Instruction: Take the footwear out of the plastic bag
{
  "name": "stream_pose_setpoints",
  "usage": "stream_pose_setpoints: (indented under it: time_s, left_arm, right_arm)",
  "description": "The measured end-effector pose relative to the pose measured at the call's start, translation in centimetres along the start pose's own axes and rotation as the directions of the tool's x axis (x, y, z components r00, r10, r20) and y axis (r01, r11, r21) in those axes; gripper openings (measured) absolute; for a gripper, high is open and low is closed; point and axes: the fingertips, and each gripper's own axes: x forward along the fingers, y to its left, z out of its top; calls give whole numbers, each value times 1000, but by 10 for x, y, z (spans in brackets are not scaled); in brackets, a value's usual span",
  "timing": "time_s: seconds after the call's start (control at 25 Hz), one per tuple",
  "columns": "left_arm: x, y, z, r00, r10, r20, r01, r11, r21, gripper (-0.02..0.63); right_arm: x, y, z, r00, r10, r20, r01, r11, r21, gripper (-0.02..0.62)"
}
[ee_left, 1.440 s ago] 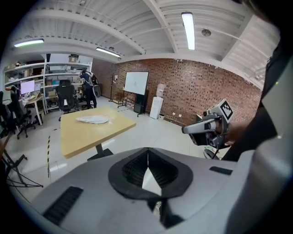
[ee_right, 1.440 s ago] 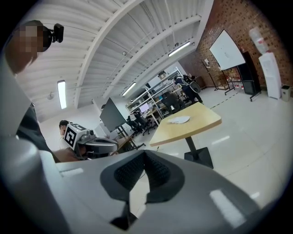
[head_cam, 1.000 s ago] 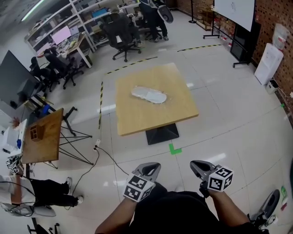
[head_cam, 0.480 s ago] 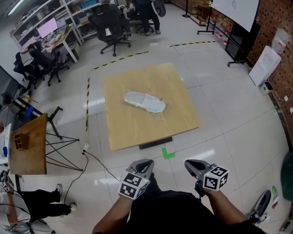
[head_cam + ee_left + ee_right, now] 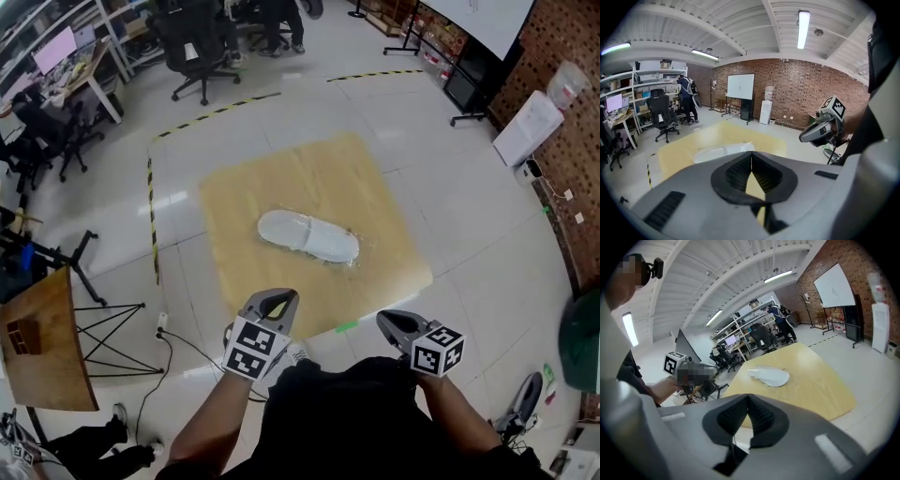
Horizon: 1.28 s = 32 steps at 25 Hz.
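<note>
A white slipper sealed in a clear plastic bag point(image 5: 308, 236) lies flat near the middle of the square wooden table point(image 5: 234, 206). The bag point(image 5: 723, 151) shows ahead in the left gripper view, and the same bag point(image 5: 769, 376) ahead in the right gripper view. My left gripper point(image 5: 278, 300) hovers shut and empty at the table's near edge. Off to the right, my right gripper point(image 5: 386, 323) is shut too, holding nothing, just short of the near edge. Both are well short of the bag.
Office chairs point(image 5: 192, 42) and desks stand at the far left. A small wooden side table point(image 5: 37, 352) with a folding stand is at the left. A whiteboard point(image 5: 487, 19) and a water dispenser point(image 5: 527, 122) line the brick wall on the right. A cable point(image 5: 178, 342) trails over the floor.
The person has walked up to the table, so it now lies much closer below the head view. Both grippers stay shut and have come up to its near edge.
</note>
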Motion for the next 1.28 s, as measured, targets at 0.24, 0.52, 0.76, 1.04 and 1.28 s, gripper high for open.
stream_pose_setpoints:
  time_s: [0.24,0.52,0.76,1.04,1.28]
  left_arm:
    - [28,77,20,1000,27,-12,-27,999,33,45]
    - [107,121,4,987,45,-155,-28,993,111,126]
    - [175,125,-14,961,-3,-278,50,985,164,145]
    - [200,133,-50,926,6,-378,12,999,45,146]
    - [189,143,-54,944,46,-327,-74,994,-75,94]
  right_arm:
    - [26,-24,20,996,-81,-32,81,997,-1,2]
    - [41,-75,36,985,-157,-75,154,987,-51,2]
    - [72,-117,55,982,-147,-119,131,982,-136,2]
    - [105,-148,69,985,-75,-154,53,988,-145,2]
    - [125,-162,63,979,-42,-198,4,982,-190,2]
